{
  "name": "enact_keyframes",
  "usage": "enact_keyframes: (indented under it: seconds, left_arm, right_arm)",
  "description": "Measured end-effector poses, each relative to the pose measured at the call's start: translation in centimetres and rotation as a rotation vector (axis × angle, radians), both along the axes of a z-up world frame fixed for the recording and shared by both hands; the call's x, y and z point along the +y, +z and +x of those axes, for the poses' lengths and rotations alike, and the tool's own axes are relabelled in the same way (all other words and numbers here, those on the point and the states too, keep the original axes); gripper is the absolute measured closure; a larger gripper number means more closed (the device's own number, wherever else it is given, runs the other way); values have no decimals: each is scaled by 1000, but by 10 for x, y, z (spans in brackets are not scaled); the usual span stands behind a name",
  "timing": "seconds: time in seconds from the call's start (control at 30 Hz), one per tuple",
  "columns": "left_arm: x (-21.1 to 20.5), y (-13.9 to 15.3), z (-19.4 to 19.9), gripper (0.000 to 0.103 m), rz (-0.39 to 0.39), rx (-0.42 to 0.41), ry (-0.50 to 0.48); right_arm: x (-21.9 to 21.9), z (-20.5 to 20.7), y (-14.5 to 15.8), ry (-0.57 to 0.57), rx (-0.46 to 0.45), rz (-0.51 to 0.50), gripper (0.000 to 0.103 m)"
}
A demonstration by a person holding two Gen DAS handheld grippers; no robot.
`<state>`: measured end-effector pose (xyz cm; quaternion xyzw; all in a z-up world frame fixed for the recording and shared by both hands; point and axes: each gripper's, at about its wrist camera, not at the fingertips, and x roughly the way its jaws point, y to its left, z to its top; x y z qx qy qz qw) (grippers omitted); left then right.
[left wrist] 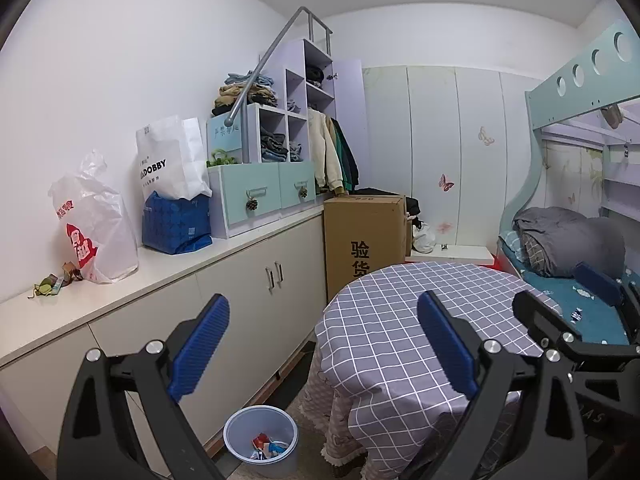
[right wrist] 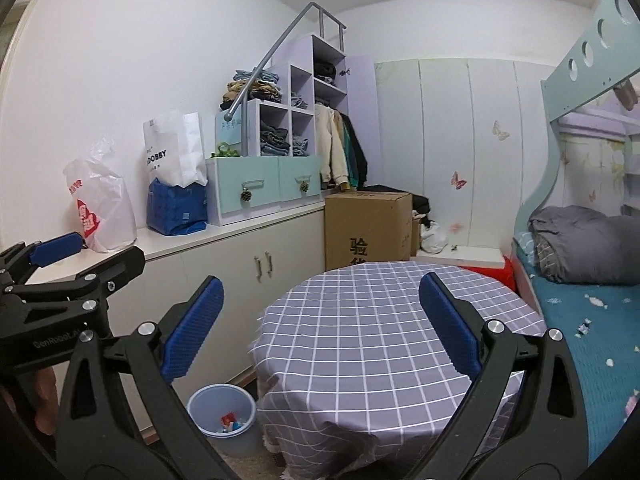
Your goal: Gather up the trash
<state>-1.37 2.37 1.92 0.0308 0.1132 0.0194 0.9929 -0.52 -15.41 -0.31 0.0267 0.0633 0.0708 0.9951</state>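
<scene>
Bright, even light; fisheye warp, dark corners.

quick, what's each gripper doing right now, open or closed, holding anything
Left gripper: open, blue pads spread wide, nothing between them.
Right gripper: open, blue pads spread wide, nothing held.

Ahead of both open jaws stands the round table (right wrist: 384, 320), with the bin (left wrist: 261, 440) holding scraps on the floor below and left of them, the counter (left wrist: 160, 264) carrying bags (left wrist: 96, 224) further left, the cardboard box (right wrist: 366, 228) behind the table, and the bed (right wrist: 592, 320) to the right.
</scene>
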Motion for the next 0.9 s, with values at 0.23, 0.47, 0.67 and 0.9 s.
enact_keyframes:
  seconds: [0.23,0.47,0.67,0.9]
  left_arm:
    - [-1,-1,-1,10,-3,2,-5]
    - [2,-1,-2,10,1,1,2]
    - [3,-2,-2,10,-2,5,0]
    - [4,-2,-2,10,-3,6,1]
  right_arm:
    - [-2,0,-2,-3,3,0,7]
    - [1,2,-2,3,11,-3,7]
    - [1,2,-4,4,17,-6,7]
    - [3,4,-4,3,22,-7,7]
